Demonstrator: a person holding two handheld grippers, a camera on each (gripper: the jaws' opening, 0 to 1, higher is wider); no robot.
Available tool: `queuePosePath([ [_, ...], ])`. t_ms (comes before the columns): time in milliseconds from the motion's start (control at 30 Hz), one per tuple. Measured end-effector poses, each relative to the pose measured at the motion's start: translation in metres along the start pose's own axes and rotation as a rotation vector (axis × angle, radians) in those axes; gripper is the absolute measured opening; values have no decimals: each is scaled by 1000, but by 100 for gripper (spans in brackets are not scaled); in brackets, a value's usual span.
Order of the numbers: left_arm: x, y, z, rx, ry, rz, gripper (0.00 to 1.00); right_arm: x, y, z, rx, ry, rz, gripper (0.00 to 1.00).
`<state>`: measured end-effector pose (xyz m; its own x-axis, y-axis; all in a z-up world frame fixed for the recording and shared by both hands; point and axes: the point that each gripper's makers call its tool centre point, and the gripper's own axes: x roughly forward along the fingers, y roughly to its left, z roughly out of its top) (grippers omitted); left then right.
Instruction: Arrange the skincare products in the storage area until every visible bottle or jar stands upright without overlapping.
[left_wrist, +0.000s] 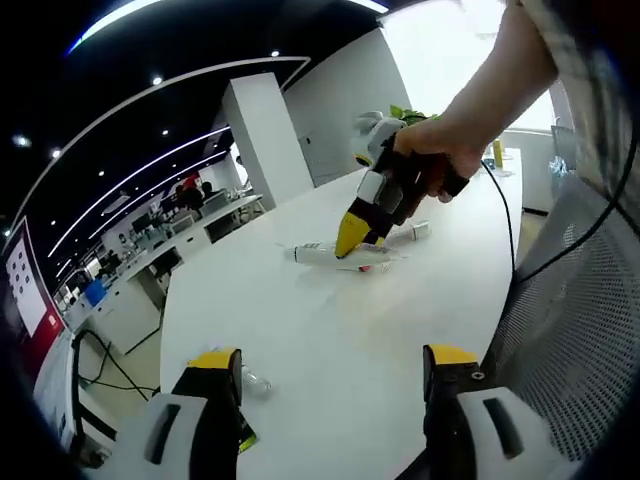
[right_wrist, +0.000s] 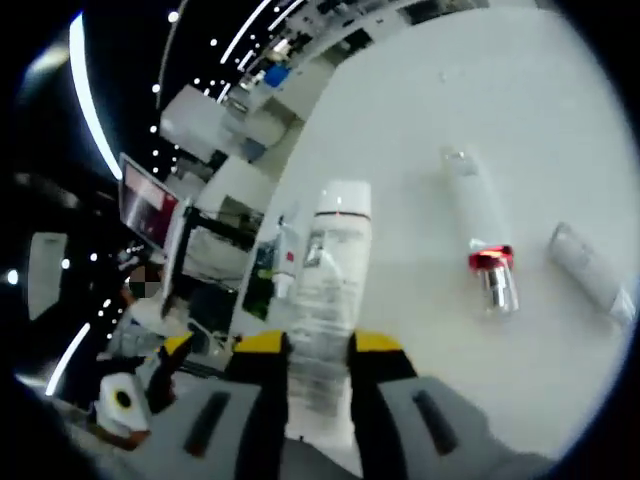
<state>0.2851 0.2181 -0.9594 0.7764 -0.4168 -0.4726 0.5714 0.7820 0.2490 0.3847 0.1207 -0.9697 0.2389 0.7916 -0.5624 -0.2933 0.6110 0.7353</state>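
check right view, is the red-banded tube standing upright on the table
No, the red-banded tube lies flat on the white table.

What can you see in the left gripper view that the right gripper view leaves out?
The left gripper view takes in the left gripper, open above the white table, and a hand working the right gripper down among the lying products, with a mesh chair beside. The right gripper view looks close up: a clear bottle clamped between its jaws, a red-banded tube and a white tube lying flat. Both share the table and the office behind.
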Motion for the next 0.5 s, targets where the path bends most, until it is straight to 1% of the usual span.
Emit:
queuePosePath([
  [100,0,2,2,8,-6,9,78,-12,10,-14,-13,37,28,20],
  [167,-1,3,3,7,-12,11,80,-18,18,-23,16,71,71,20],
  [200,-1,1,4,8,-11,3,80,-19,20,-26,17,74,79,20],
  [233,-1,0,4,12,-10,0,80,-23,25,-33,34,98,99,20],
  [300,-1,-3,5,47,-10,-10,80,-25,29,-38,37,113,112,20],
  [333,-1,-6,8,65,-20,-20,80,-27,32,-44,37,132,121,20],
  [400,-1,-12,11,104,-24,-50,81,-29,36,-49,34,149,127,21],
  [467,-1,-24,18,189,-47,-90,81,-32,43,-58,17,179,140,21],
  [500,-1,-26,20,215,-54,-97,81,-33,41,-58,13,189,142,21],
])
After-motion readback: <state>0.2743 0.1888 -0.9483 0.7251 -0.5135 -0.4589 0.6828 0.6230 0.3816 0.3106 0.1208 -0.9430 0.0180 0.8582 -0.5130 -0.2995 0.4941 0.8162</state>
